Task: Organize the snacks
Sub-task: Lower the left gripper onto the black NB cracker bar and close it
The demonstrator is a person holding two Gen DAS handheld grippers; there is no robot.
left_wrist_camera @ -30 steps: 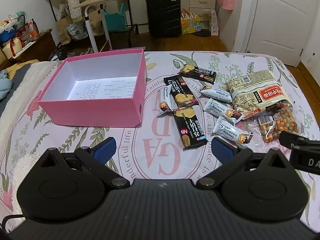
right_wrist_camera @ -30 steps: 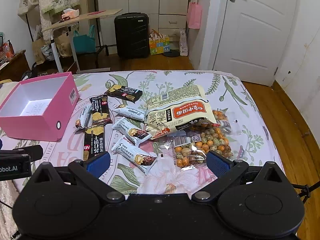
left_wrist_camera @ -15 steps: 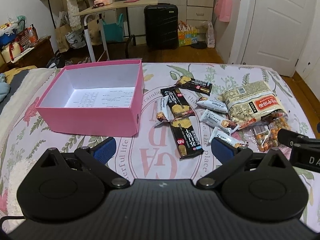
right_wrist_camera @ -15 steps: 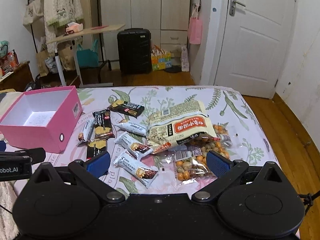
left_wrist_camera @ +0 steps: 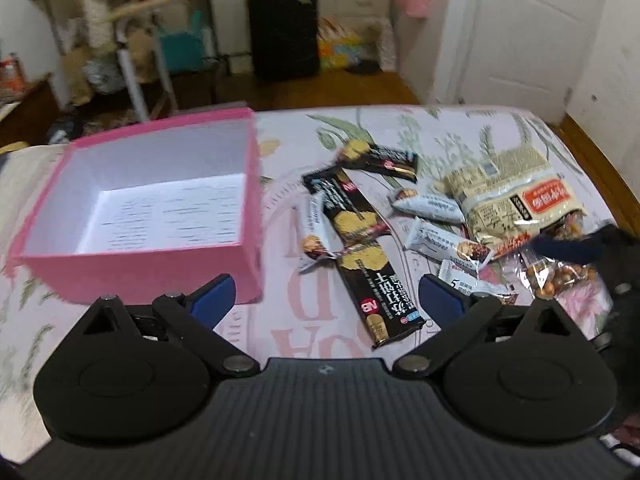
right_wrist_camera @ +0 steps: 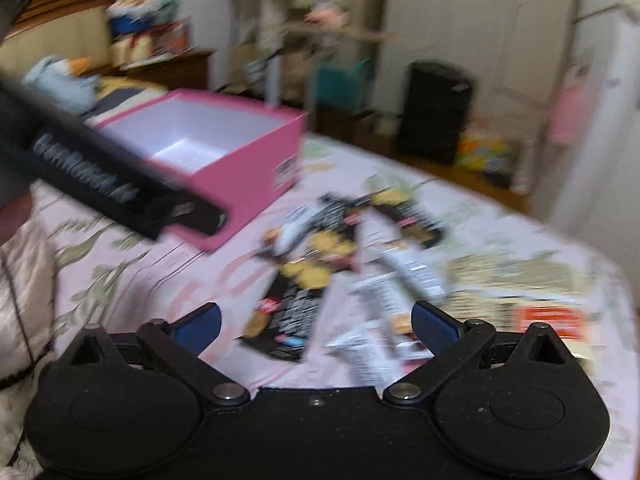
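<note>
The left hand-held gripper (left_wrist_camera: 324,300) is spread wide, blue pads far apart, with nothing between them. It hovers above the floral bedspread (left_wrist_camera: 280,336). The long black cracker pack (left_wrist_camera: 374,284) lies on the bed just beyond the gap, toward 1 o'clock.

The right hand-held gripper (right_wrist_camera: 316,322) is likewise fully spread and grips nothing. Its view is heavily blurred; the snack pile lies directly beyond its pads at 12 o'clock, and whether a pad touches a wrapper cannot be told. In the left wrist view, this gripper appears at 3 o'clock, above the clear bag of coated peanuts (left_wrist_camera: 560,276).

The pink box (left_wrist_camera: 136,240) sits open on the bed at 10 o'clock from the left gripper; its white interior shows only printed text on the floor.

The snacks lie on the bed to the right of the box:
- A second black cracker pack (left_wrist_camera: 380,158) at 12 o'clock.
- White wrapped bars (left_wrist_camera: 444,240) at 2 o'clock.
- A large beige bag with a red label (left_wrist_camera: 512,200) farther right, overlapping the peanut bag.

A black suitcase (left_wrist_camera: 284,32) stands on the floor beyond the bed.
</note>
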